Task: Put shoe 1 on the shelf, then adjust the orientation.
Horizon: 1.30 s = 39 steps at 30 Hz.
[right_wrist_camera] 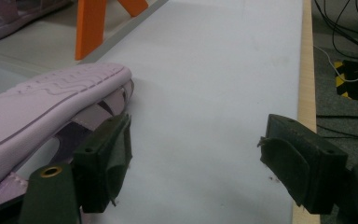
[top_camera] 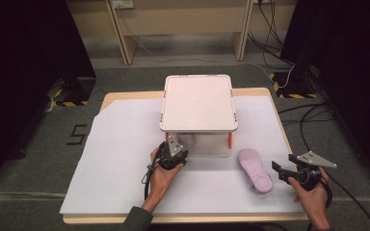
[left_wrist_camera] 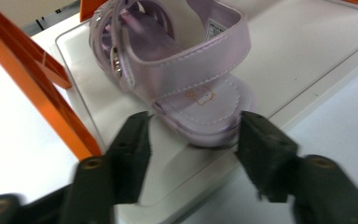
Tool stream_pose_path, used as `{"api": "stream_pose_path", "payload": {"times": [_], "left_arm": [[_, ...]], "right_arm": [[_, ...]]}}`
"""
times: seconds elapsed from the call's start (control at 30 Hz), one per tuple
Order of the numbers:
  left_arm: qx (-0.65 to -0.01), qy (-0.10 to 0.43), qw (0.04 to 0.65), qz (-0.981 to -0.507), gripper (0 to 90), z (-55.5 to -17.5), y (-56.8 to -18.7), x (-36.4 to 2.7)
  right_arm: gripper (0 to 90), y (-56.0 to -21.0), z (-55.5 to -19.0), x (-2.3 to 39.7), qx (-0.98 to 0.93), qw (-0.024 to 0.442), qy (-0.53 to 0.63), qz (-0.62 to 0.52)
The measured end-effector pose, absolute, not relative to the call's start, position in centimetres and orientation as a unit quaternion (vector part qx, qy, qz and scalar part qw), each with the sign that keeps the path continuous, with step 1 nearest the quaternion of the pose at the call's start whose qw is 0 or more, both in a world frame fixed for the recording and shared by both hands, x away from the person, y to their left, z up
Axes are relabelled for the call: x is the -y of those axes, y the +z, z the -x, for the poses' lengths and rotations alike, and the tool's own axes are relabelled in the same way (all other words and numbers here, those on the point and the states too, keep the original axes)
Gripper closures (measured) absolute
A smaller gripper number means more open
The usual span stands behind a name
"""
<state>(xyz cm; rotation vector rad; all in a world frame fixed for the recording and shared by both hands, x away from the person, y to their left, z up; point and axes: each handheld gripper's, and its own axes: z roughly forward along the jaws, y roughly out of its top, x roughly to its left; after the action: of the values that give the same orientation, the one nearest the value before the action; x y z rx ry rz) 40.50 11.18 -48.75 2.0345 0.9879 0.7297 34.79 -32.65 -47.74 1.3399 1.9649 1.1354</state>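
My left gripper [top_camera: 174, 150] is at the front left of the small shelf rack [top_camera: 198, 102], which sits at the middle of the table [top_camera: 125, 139] toward its far edge. Jaws released, spread wide. In the left gripper view the upright lilac sandal [left_wrist_camera: 177, 70] sits on the rack's lower tray [left_wrist_camera: 307, 56], between the jaws and just ahead of them; its heel end is level with the pads, no contact that I can see. An orange leg [left_wrist_camera: 37, 93] of the rack is just left of my left jaw.

My right gripper [top_camera: 289, 171] is near the table's front right corner, jaws also released and empty. The second lilac sandal [top_camera: 255, 171] lies sole-up on the white sheet, right of the rack's front and just left of this gripper. In the right gripper view its sole [right_wrist_camera: 42, 112] sits beside my left jaw, outside the gap; I can't tell if it touches. The right jaw is over the table's right edge.
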Motion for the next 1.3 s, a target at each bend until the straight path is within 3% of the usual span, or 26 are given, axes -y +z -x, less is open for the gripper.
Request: {"api": "stream_pose_path", "payload": {"times": [0.1,0.3,0.83,1.3], "left_arm": [[-0.389,0.272,0.394,-0.787,29.1,-39.5,-48.1,-11.5],[-0.381,0.244,0.421,-0.786,23.6,-37.4,-47.5,-11.8],[-0.376,0.227,0.441,-0.783,21.3,-31.4,-47.8,-15.8],[-0.385,0.209,0.432,-0.788,20.6,-29.2,-48.6,-17.0]], "right_arm": [[24.6,-47.7,-34.8,32.7,-0.721,0.250,0.418,-0.493],[24.6,-47.7,-34.7,32.7,-0.719,0.248,0.420,-0.495],[22.6,-46.6,-33.9,32.5,-0.710,0.239,0.447,-0.489],[20.3,-44.7,-32.1,29.6,-0.723,0.184,0.500,-0.439]]}}
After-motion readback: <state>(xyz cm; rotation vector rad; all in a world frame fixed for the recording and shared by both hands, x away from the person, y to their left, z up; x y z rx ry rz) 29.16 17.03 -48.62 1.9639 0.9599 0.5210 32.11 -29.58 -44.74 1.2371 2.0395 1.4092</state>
